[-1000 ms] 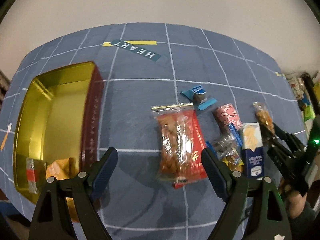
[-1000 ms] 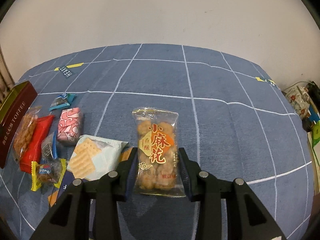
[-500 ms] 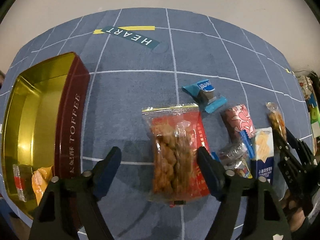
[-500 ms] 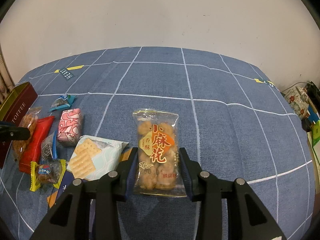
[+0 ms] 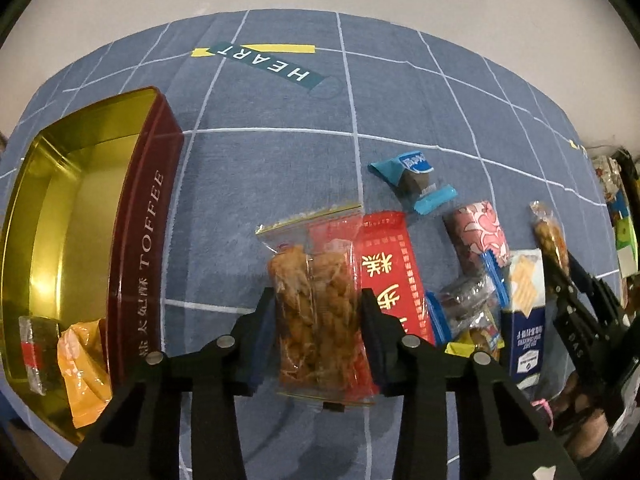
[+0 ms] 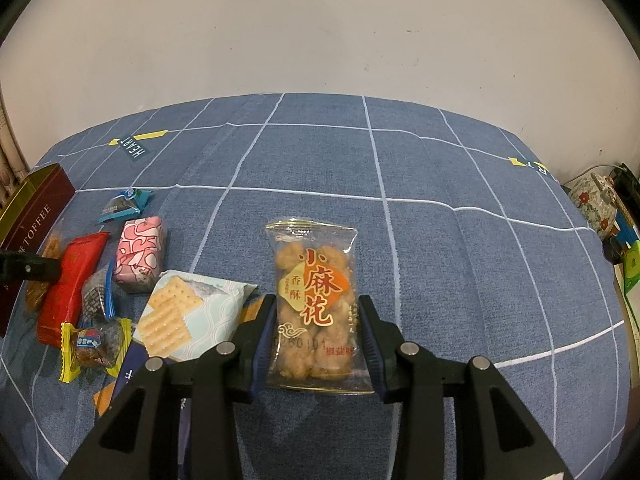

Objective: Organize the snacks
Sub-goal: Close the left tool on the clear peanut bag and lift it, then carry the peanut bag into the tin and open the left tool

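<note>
Clamping down: left gripper (image 5: 318, 320) pinches the twist pack (image 5: 316, 304) across its width, long axis pointing ahead, tin (image 5: 132, 240) waiting leftward; right gripper (image 6: 316, 340) grips the mahua bag (image 6: 314, 300).

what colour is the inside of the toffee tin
Shiny gold inside the toffee tin, dark red outside; the left wrist view shows it best.

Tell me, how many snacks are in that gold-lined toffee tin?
2, both in the toffee tin's near corner: a clear packet with a red band by the left wall, and an orange packet beside it. Others may be hidden.
</note>
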{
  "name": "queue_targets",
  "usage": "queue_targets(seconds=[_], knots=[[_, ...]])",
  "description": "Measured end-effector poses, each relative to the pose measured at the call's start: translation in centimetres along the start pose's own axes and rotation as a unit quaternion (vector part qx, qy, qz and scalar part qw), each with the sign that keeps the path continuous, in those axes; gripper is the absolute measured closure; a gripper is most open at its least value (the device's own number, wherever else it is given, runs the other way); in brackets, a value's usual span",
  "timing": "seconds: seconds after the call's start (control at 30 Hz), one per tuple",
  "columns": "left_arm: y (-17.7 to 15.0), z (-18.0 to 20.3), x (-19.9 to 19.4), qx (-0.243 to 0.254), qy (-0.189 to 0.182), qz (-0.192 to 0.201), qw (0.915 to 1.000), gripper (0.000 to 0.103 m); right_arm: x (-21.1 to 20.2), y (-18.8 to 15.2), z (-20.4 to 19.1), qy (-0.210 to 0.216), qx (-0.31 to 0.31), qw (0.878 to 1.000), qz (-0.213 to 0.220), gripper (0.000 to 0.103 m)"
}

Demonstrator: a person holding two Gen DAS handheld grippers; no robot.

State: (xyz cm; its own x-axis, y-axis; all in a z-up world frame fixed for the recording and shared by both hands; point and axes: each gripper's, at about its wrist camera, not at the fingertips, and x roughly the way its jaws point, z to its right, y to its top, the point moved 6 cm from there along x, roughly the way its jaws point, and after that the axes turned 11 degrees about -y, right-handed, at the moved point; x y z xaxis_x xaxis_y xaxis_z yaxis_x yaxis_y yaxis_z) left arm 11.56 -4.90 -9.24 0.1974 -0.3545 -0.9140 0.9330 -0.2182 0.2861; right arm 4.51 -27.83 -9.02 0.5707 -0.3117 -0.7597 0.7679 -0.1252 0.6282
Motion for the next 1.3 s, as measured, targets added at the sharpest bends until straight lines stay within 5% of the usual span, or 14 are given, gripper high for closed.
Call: queue_targets(seconds=[0.9,1.1,1.3], knots=[[0.2,-0.3,-5.9,0.013,0.001,0.049,0.9987,0.069,0.0,0.0,0.0,0.0,0.001,1.0,0.0,0.062],[0.8,-2.9,-8.1,-0.013,-0.003,0.053,0.9985,0.069,-0.1,-0.1,0.0,0.0,0.001,1.0,0.0,0.062],[1.2,-7.1,-10.7,-0.028,0.041,0.069,0.9964,0.069,-0.1,-0.1,0.0,0.0,0.001,1.0,0.0,0.062]])
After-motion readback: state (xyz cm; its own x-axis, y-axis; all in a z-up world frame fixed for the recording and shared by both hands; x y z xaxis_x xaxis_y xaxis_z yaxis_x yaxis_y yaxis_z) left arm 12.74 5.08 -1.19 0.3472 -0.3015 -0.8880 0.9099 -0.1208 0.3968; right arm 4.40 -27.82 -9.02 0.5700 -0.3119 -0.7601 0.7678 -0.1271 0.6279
